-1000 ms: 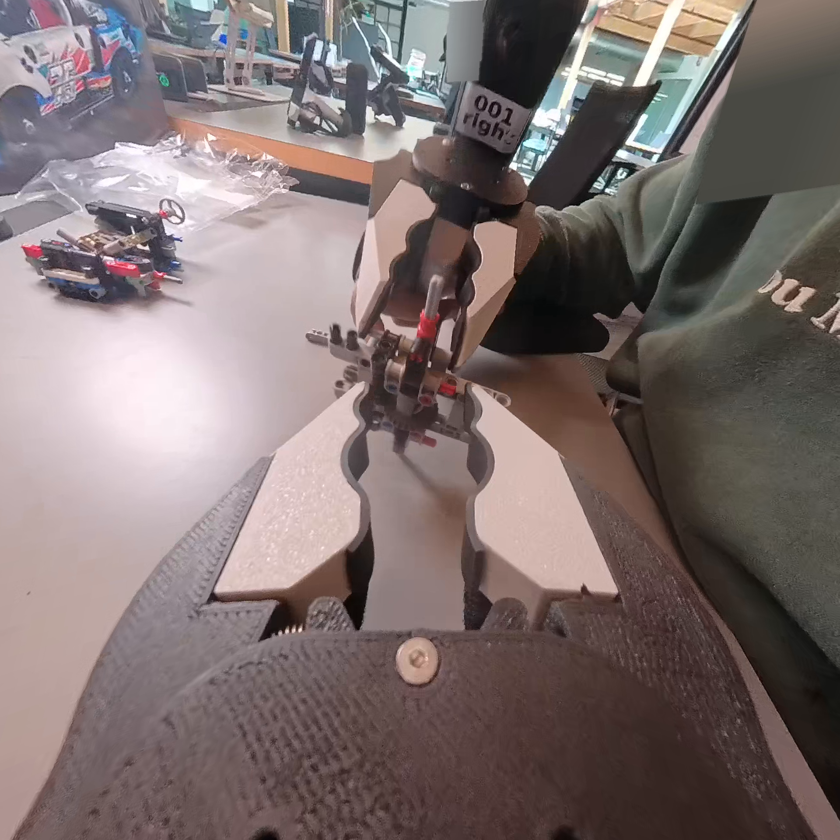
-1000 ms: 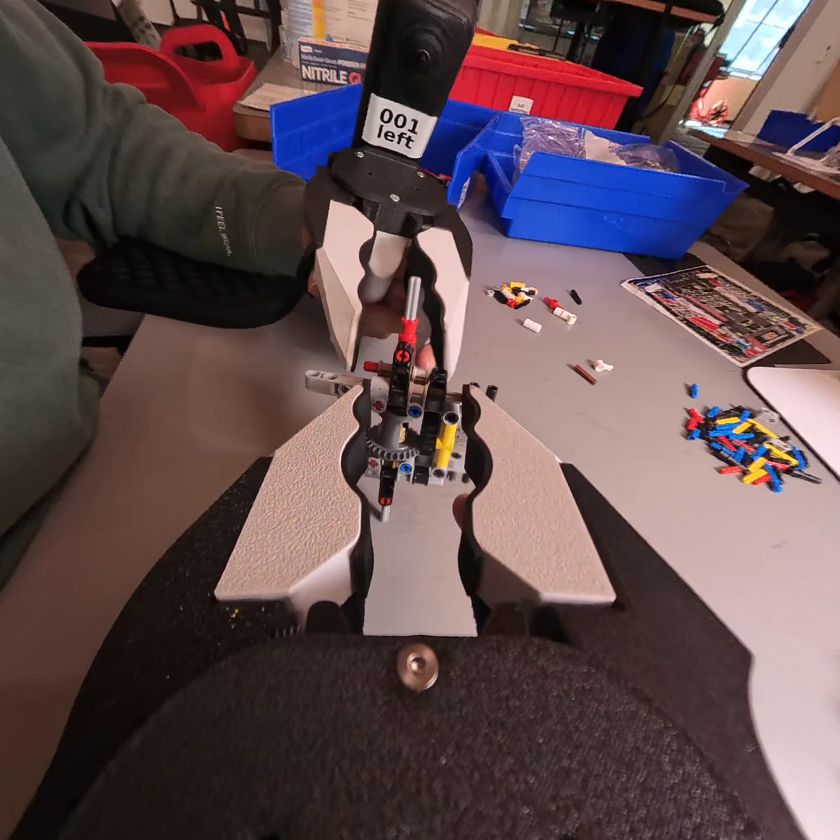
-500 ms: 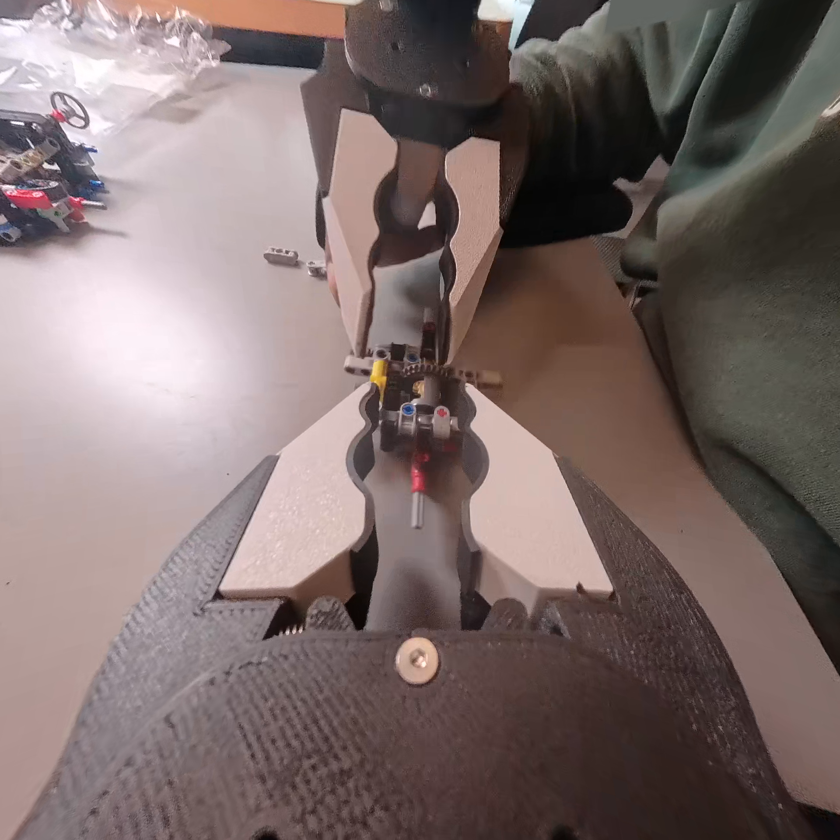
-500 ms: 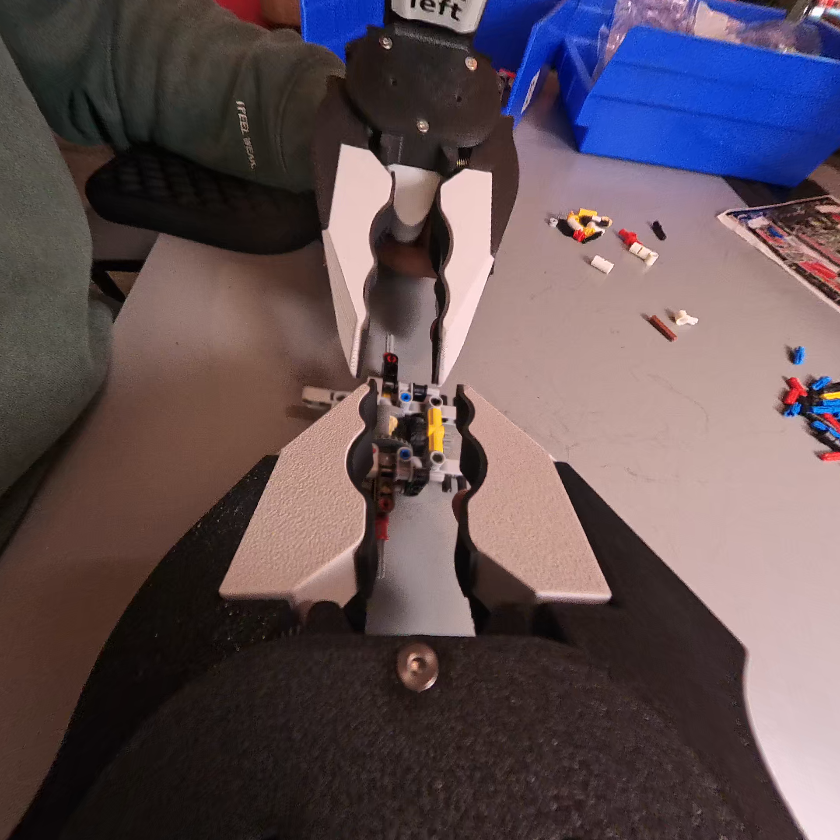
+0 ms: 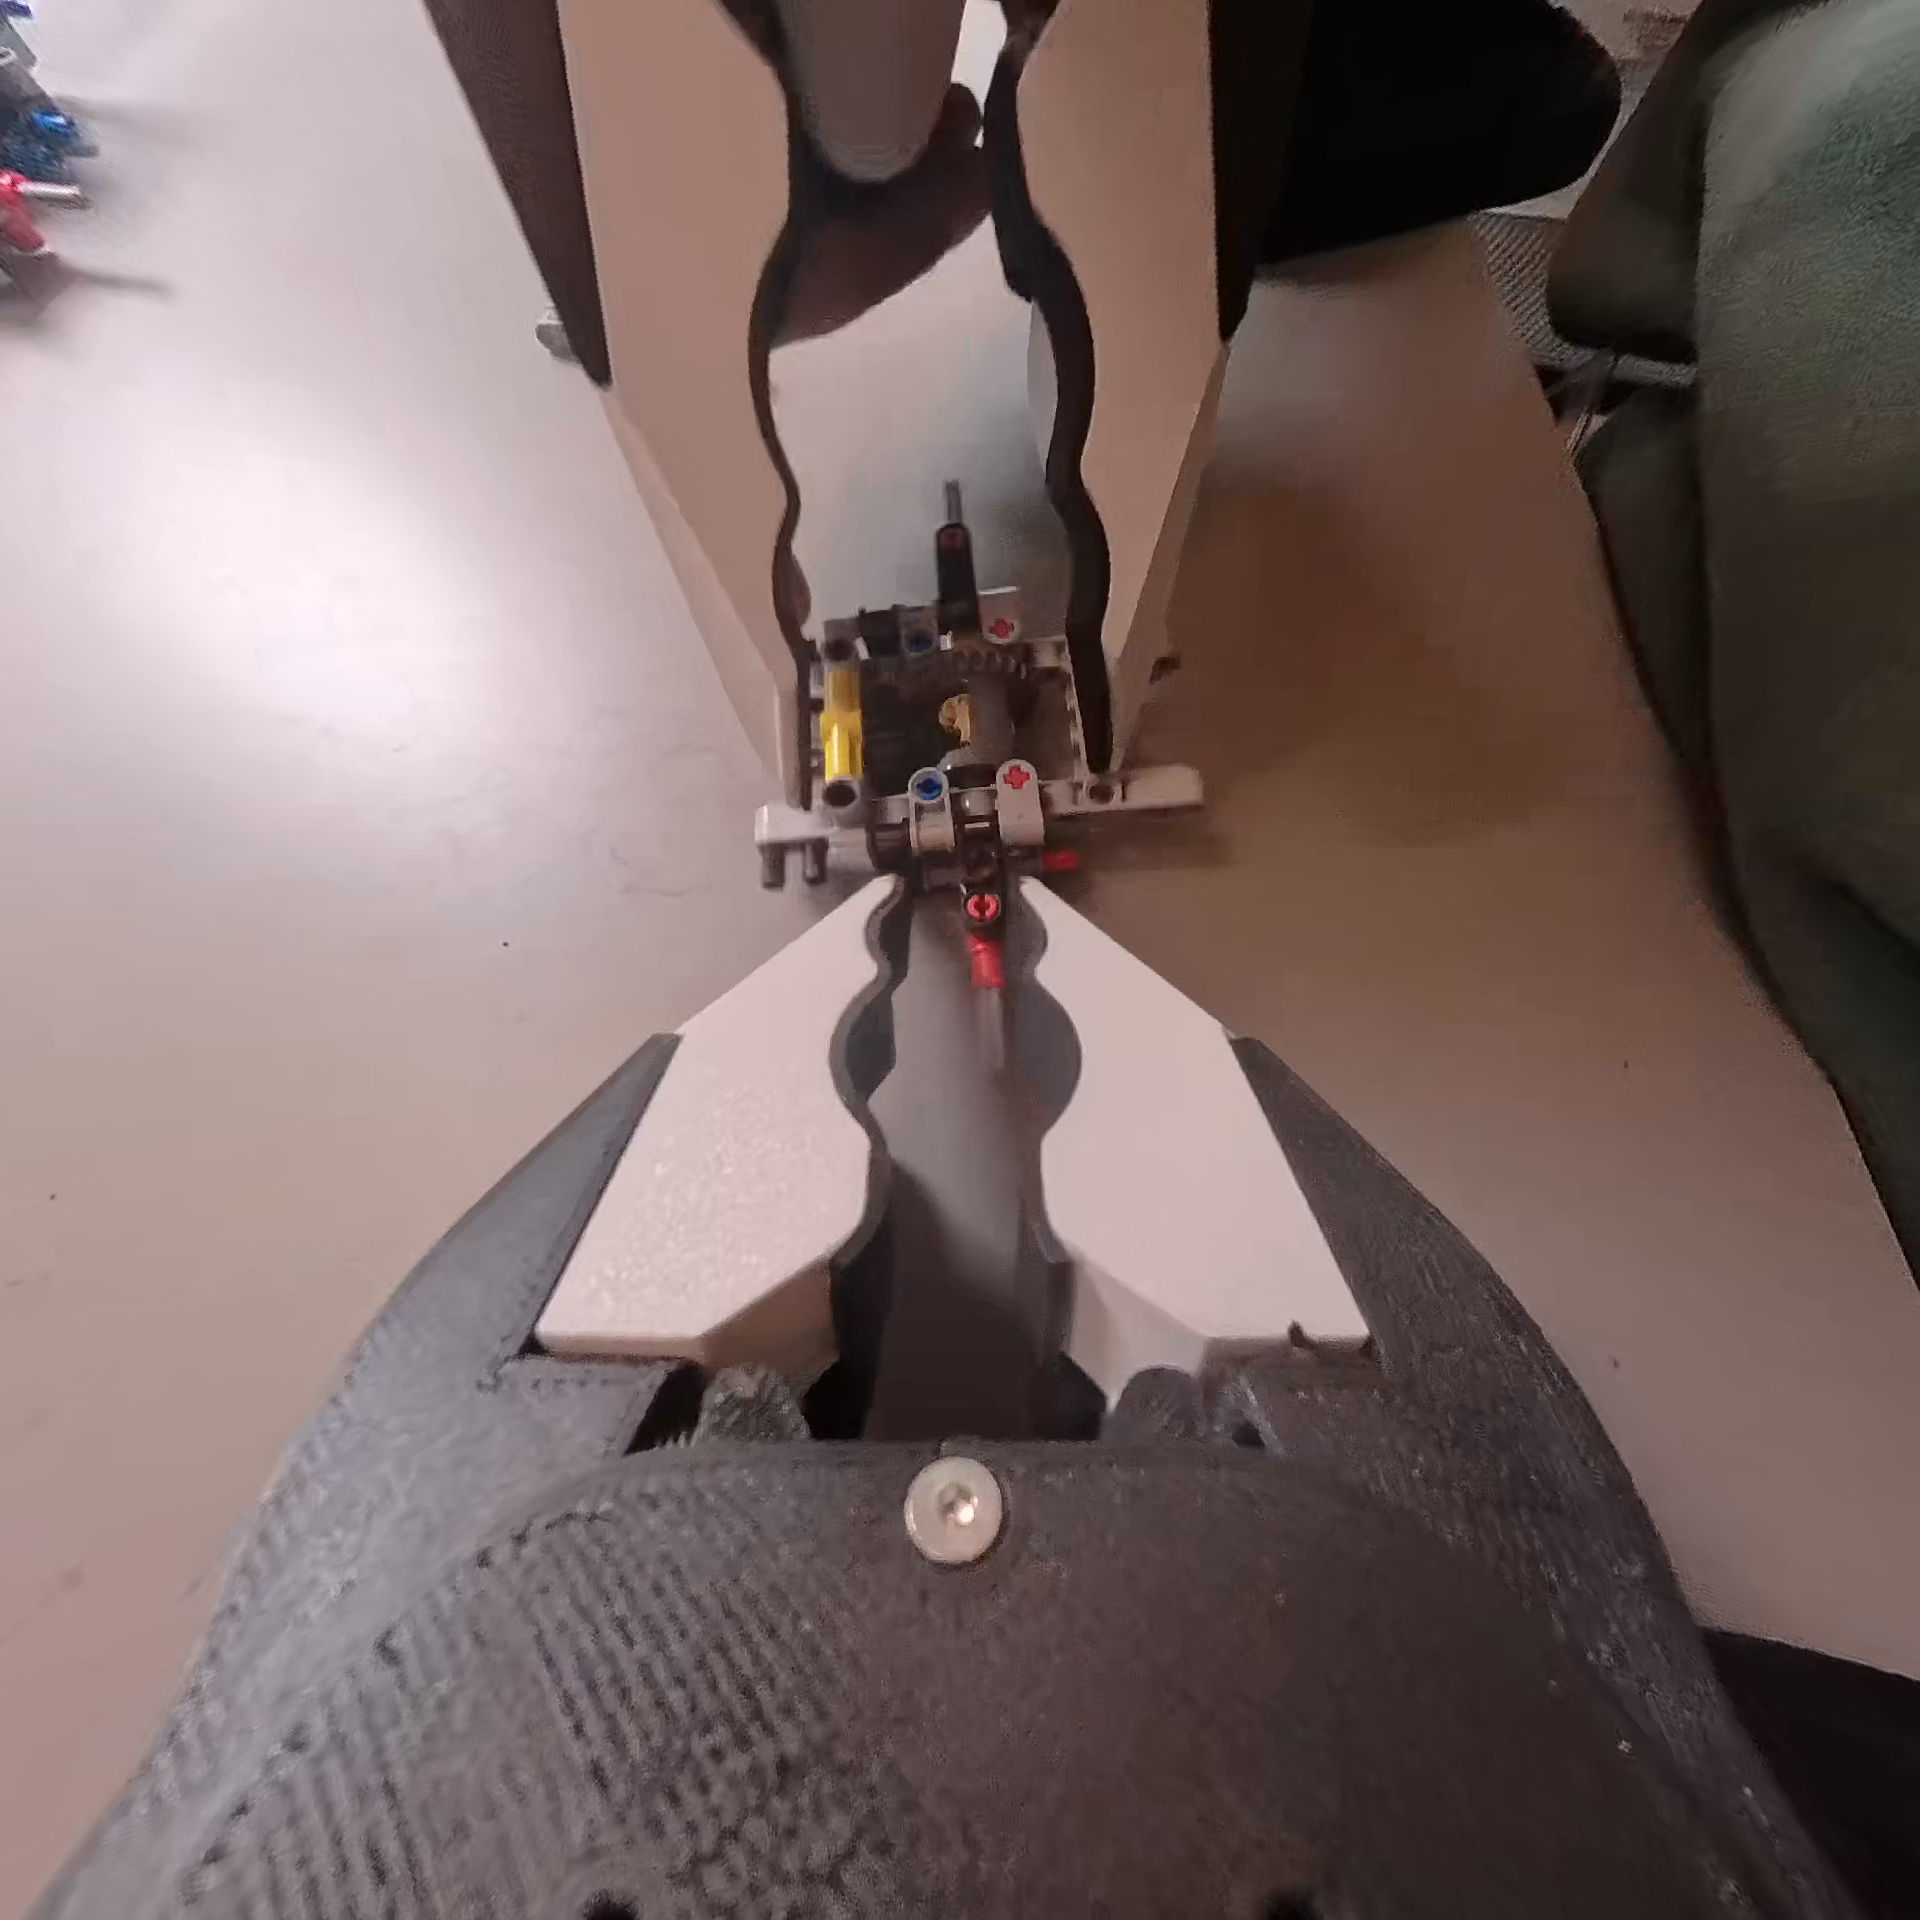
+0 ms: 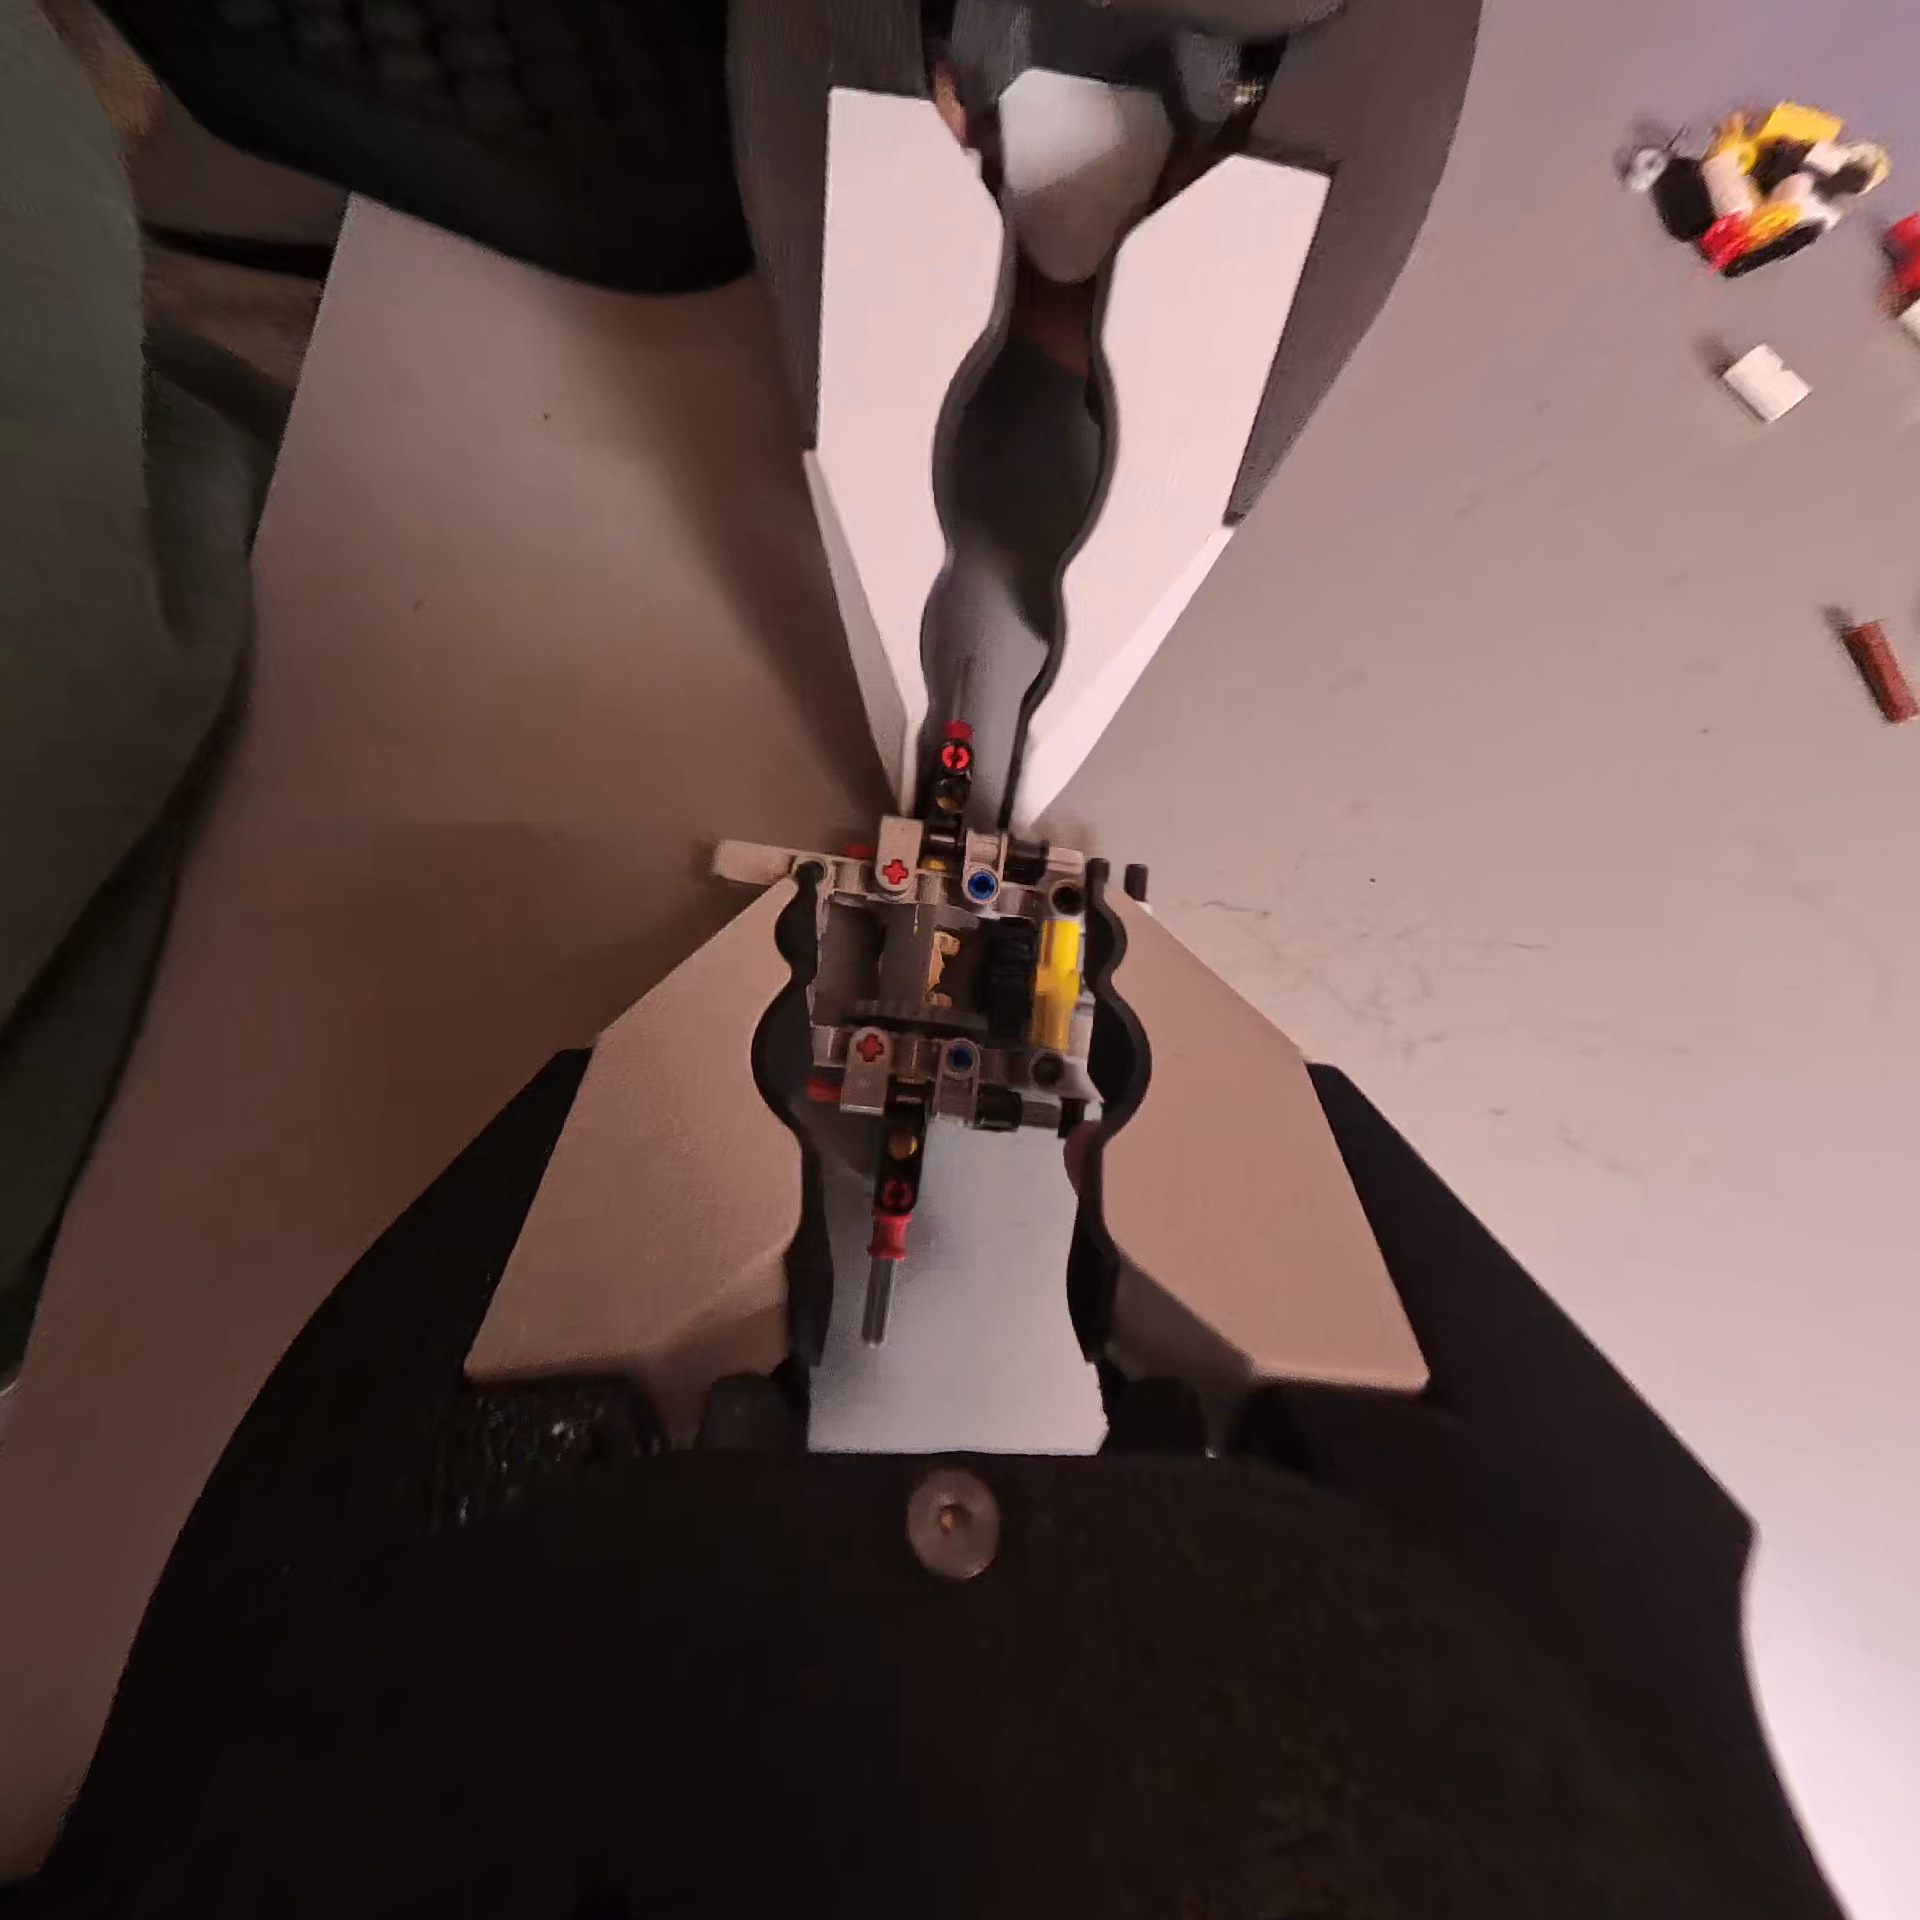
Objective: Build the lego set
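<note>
A grey toy-brick gear assembly (image 6: pixel 951 982) with yellow, red and blue pins lies flat on the table (image 6: pixel 1455 935), axles protruding at both ends.

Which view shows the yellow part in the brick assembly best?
The right wrist view: the yellow part sits near centre, fairly sharp, inside the brick assembly. The left wrist view shows it smaller, farther off, beside the right gripper's finger.

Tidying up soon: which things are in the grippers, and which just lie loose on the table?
In the grippers: brick assembly, between the fingers of left gripper and right gripper.
Lying loose: yellow-black build, white piece, brown piece.
</note>
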`<action>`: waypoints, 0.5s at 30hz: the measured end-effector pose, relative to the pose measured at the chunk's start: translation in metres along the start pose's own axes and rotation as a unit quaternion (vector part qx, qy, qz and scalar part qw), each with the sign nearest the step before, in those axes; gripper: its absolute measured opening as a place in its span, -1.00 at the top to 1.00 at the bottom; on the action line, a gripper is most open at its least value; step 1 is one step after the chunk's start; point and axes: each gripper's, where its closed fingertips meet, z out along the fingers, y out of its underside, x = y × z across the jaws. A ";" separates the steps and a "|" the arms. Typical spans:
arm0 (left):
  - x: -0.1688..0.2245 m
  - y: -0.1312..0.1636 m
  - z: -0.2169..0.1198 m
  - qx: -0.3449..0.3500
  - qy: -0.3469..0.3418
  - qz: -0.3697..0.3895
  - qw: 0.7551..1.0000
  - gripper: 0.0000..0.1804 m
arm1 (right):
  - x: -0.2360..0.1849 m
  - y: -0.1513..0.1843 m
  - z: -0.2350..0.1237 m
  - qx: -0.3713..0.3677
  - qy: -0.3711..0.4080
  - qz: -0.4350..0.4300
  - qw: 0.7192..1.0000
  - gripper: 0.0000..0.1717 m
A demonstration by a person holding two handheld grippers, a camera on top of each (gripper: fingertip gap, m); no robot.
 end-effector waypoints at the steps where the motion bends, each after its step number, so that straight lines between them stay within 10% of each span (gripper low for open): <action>1: 0.000 0.000 0.001 0.001 -0.002 0.003 1.000 0.86 | 0.002 0.000 0.000 -0.002 -0.006 0.004 1.000 0.42; 15: -0.002 -0.002 0.004 0.004 -0.015 0.048 0.999 0.93 | 0.009 0.003 0.002 -0.070 -0.033 -0.010 0.997 0.48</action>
